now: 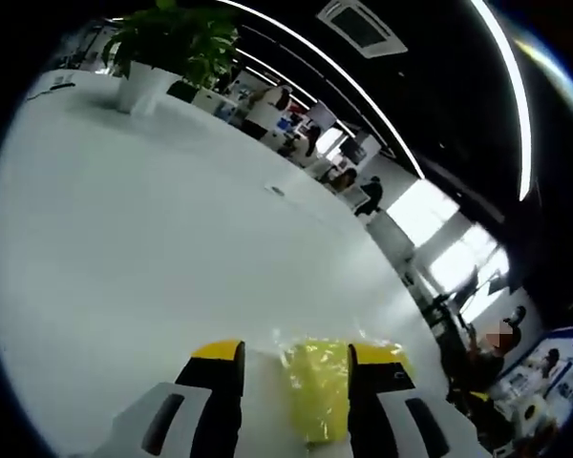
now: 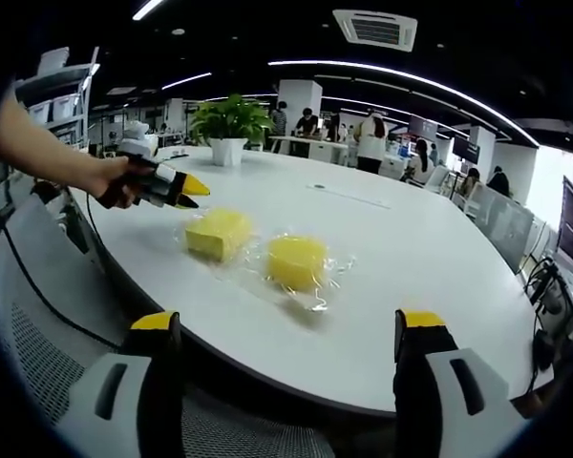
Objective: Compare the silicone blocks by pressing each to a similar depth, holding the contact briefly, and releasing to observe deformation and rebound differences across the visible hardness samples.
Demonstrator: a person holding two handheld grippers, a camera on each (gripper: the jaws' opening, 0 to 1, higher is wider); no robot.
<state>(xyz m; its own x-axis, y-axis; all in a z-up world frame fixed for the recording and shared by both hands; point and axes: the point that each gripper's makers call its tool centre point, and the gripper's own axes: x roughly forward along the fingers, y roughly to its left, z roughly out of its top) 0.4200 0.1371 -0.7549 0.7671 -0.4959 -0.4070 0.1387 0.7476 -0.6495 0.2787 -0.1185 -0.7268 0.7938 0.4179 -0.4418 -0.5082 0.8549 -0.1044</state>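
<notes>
Two yellow silicone blocks in clear wrap lie on the white table: a squarish block and a rounder block just to its right. My right gripper is open wide, back from the table's near edge and well short of both blocks. A hand holds my left gripper just beyond the squarish block, with its yellow tips pointing over it. In the left gripper view, the left gripper is open. A yellow wrapped block shows in the gap, close to the right-hand jaw; contact cannot be told.
A potted plant stands at the table's far side. A grey mesh chair sits at the near left below the table edge. People and desks fill the office behind. A thin flat item lies mid-table.
</notes>
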